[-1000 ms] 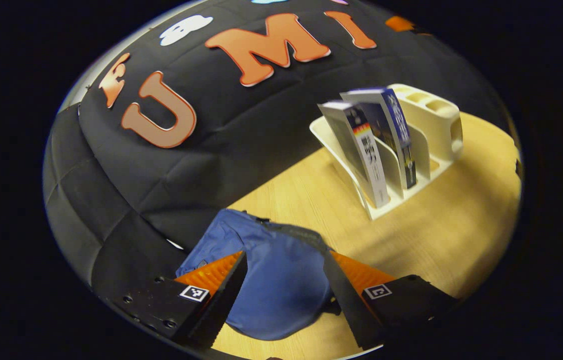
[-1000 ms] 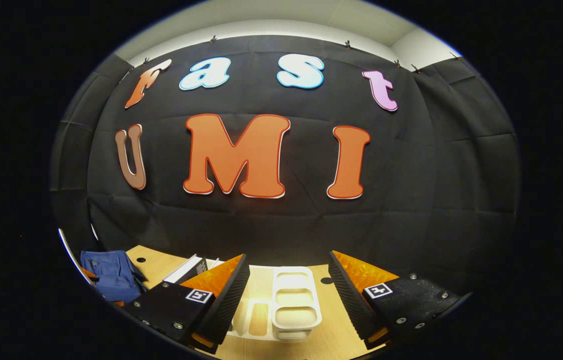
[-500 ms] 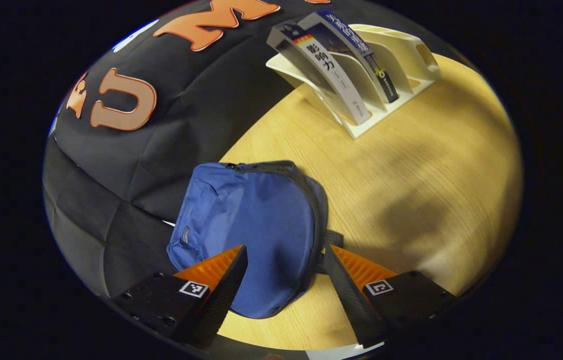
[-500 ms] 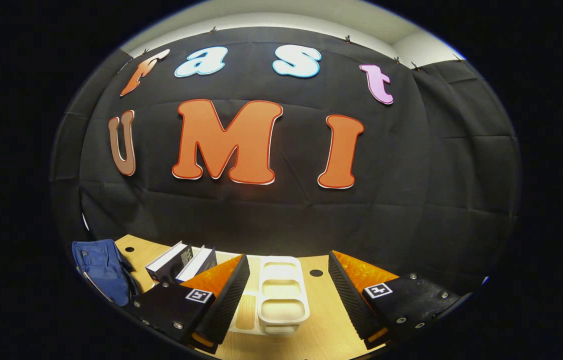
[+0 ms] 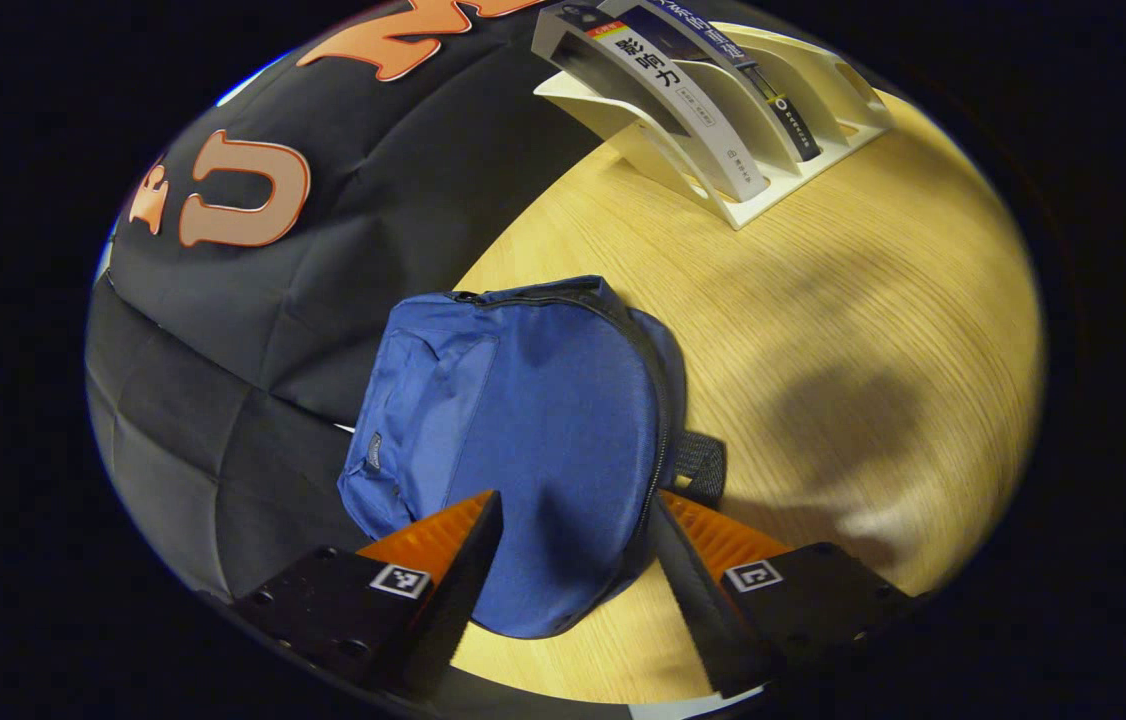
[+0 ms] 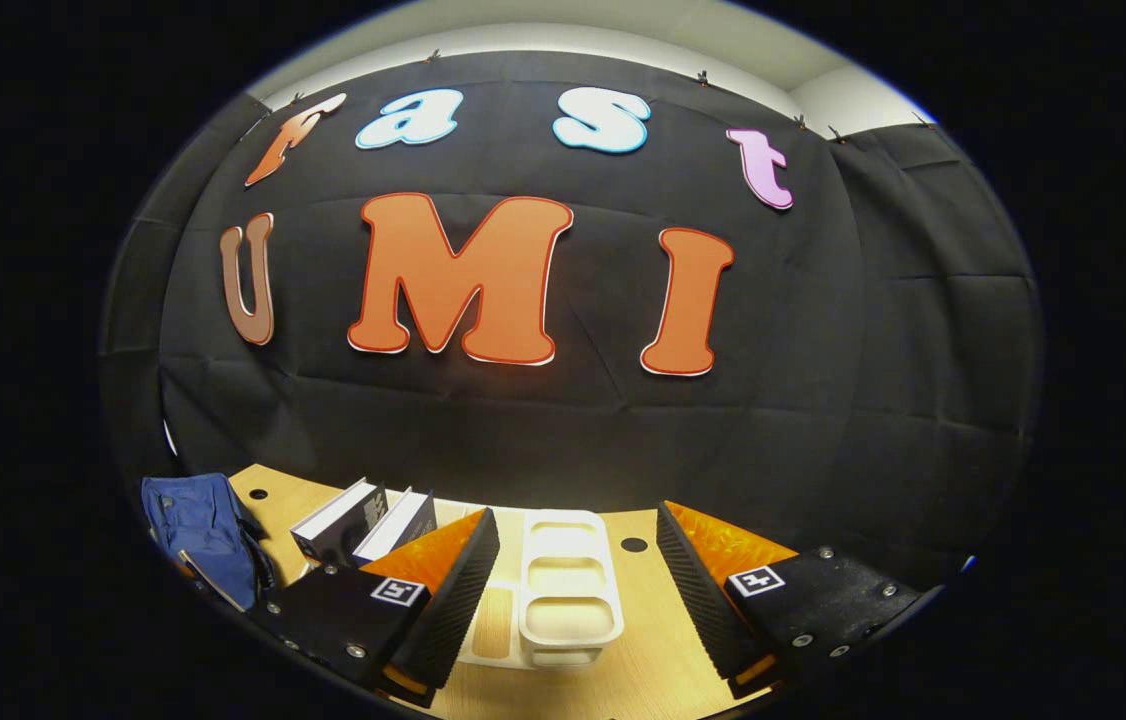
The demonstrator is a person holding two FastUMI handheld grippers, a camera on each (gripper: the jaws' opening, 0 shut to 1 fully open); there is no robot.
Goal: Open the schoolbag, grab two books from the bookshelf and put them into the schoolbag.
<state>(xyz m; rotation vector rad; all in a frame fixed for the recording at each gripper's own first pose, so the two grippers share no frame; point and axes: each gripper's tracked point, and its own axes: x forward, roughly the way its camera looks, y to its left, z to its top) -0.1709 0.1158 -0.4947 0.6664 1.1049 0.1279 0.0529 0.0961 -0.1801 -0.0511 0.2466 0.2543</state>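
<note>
Left gripper, jaws wide, hovers over the soft, limp schoolbag at frame centre; grasp its zipper edge.

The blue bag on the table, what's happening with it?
A person holds tongs in each hand. The left tongs hang open just above the blue schoolbag, which lies zipped shut on the wooden table. Two books stand slanted in the white bookshelf farther back. The right tongs are open too, above the bookshelf's cup end, holding nothing. No book has gone in yet.
</note>
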